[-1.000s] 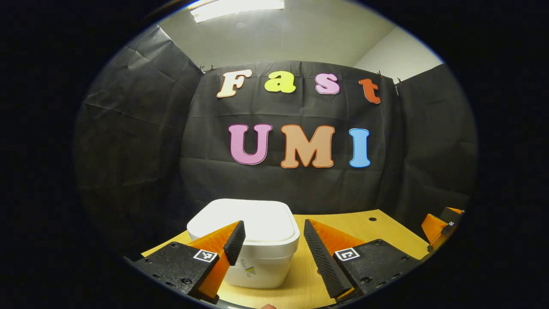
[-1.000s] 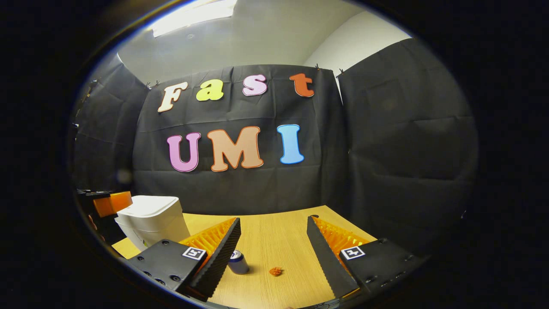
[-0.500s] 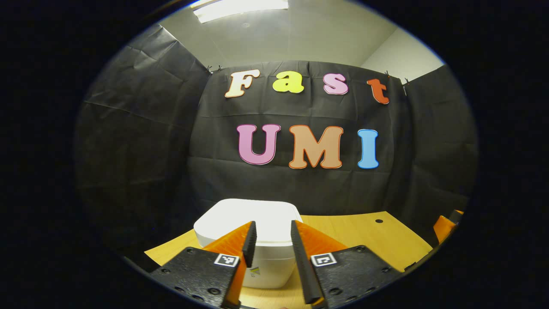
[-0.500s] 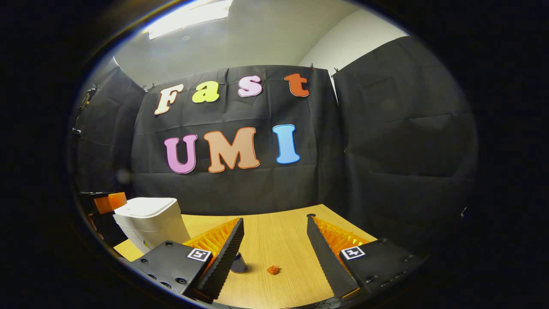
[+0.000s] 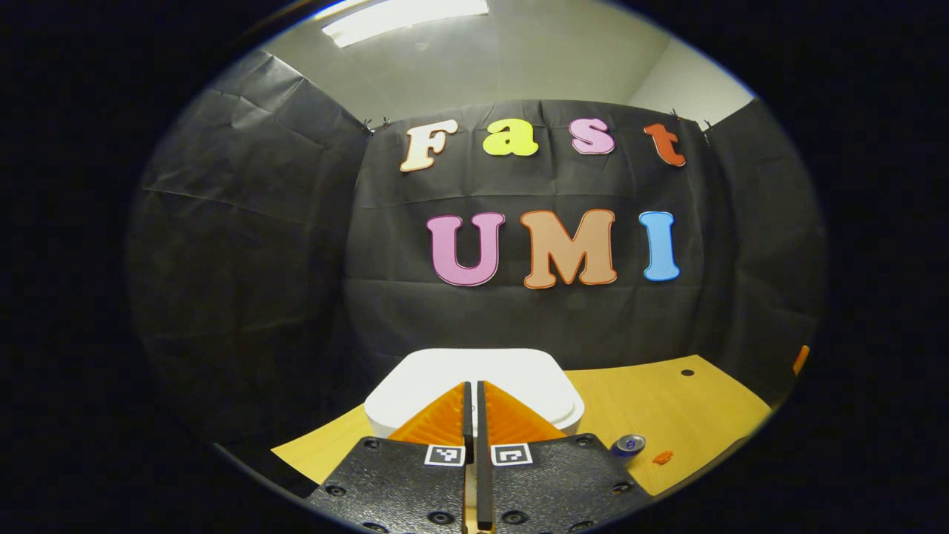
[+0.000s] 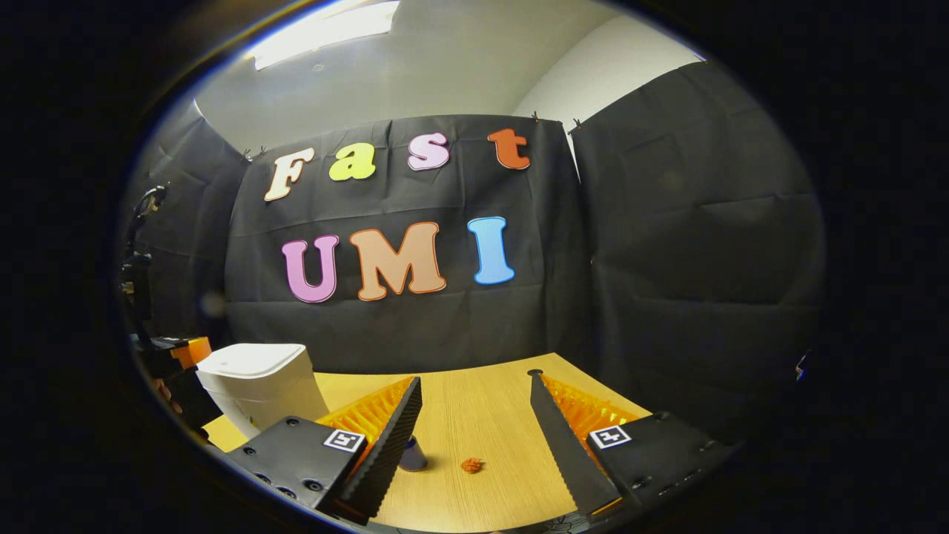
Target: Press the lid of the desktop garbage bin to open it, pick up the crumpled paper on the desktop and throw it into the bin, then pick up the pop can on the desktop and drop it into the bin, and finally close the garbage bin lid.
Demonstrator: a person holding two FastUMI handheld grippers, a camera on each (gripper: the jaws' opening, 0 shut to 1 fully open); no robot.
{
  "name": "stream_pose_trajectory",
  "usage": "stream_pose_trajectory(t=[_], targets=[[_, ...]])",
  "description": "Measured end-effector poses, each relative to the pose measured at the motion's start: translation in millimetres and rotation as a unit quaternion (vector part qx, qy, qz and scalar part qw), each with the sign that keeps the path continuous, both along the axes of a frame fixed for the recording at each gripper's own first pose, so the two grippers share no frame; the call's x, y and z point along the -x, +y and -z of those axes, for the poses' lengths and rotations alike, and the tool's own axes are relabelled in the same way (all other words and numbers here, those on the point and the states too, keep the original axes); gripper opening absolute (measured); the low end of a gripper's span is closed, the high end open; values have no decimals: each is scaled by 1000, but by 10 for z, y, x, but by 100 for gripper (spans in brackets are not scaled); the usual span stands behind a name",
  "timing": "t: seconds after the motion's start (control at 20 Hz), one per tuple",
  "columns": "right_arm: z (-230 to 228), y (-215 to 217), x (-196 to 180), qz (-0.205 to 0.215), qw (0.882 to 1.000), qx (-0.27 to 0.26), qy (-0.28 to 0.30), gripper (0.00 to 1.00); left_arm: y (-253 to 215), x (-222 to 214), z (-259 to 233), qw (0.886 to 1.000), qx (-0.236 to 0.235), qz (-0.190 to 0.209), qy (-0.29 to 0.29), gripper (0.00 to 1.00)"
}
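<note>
White garbage bin (image 5: 519,382), lid (image 6: 248,357) down, low centre in left gripper view; pop can (image 5: 628,445) upright and crumpled paper (image 5: 662,457) lower right, apart.

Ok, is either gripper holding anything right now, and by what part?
Nothing is held. The left gripper is shut with nothing between its fingers, in front of the bin lid. The right gripper is open; the can and paper lie on the desk.

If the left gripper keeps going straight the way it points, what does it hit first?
Most likely the bin lid: the shut left gripper aims at it, with nothing between. How close the tips are is unclear.
</note>
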State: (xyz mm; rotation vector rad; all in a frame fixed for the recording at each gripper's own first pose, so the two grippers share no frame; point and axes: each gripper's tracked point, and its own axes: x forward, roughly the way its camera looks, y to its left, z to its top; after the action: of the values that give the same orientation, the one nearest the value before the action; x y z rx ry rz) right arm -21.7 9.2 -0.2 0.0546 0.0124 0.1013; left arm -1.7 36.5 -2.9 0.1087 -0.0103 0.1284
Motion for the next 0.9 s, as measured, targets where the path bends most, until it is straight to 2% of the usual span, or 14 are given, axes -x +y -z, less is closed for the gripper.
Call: stream_pose_trajectory(t=[0.4,0.7,0.9], targets=[[64,86,-17,-9,1000,7,9,94,187,-269,271,1000,7,-21,21,0],[145,130,-98,-12,1000,9,23,94,178,-286,252,1000,-20,-18,2,0],[167,170,-163,-16,999,15,27,94,193,-289,252,1000,10,-22,-18,0]])
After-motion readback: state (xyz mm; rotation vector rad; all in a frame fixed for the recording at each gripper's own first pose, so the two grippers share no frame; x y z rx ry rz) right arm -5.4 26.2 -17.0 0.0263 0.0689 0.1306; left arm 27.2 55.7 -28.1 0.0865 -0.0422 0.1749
